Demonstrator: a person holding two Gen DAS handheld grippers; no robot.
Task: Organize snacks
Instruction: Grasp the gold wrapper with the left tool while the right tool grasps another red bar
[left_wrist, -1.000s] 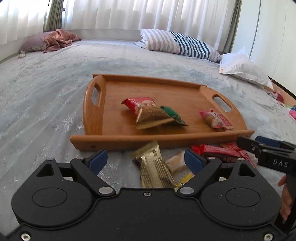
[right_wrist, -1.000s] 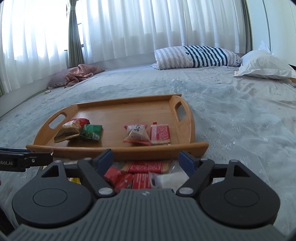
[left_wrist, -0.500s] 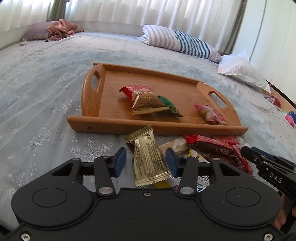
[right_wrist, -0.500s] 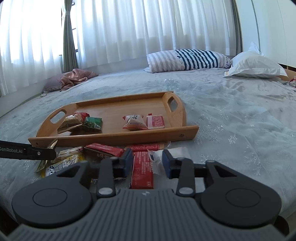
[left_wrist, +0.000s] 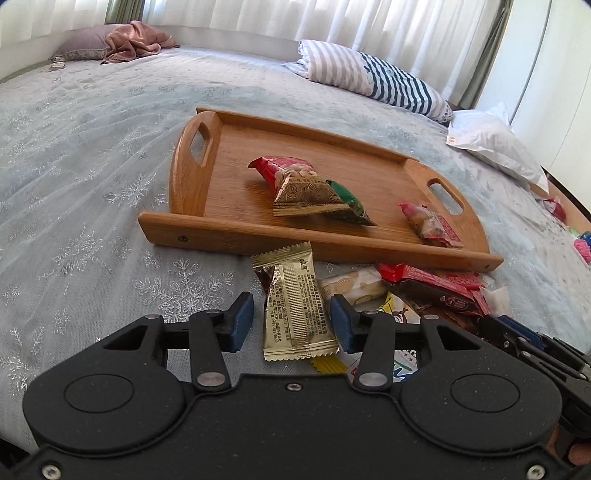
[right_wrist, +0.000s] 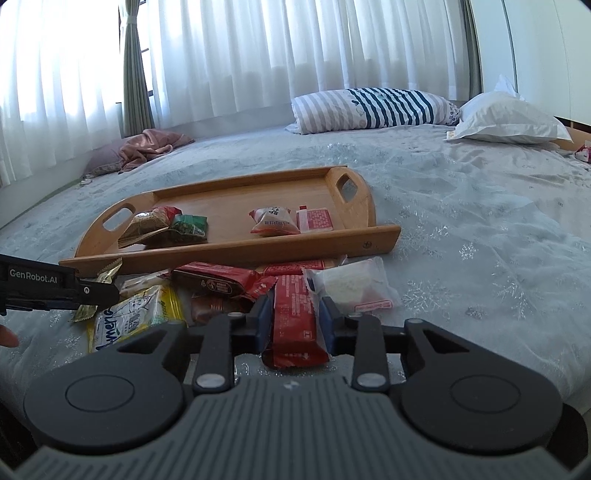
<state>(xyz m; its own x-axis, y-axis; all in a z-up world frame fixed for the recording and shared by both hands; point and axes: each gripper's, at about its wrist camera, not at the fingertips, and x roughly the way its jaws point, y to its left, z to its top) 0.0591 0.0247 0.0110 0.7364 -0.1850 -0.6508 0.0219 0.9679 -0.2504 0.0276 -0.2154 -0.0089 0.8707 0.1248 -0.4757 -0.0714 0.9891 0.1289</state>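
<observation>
both jaws have just closed in, the left gripper (left_wrist: 291, 319) with slight gaps around the gold packet (left_wrist: 295, 306), the right gripper (right_wrist: 293, 325) pinching the red bar (right_wrist: 293, 317); both look light, crinkly and slippery, best taken mid-body.

- The wooden tray (left_wrist: 229, 236) lies just beyond the snack pile (right_wrist: 207, 291), its near wall a low bar across the way in.
- Mid-floor of the tray stands bare between the left cluster of packets (left_wrist: 310, 188) and the two right packets (right_wrist: 291, 221).
- The quilt (left_wrist: 74, 192) left of the tray is open (the right side likewise).
- The two grippers sit near each other over the pile.
</observation>
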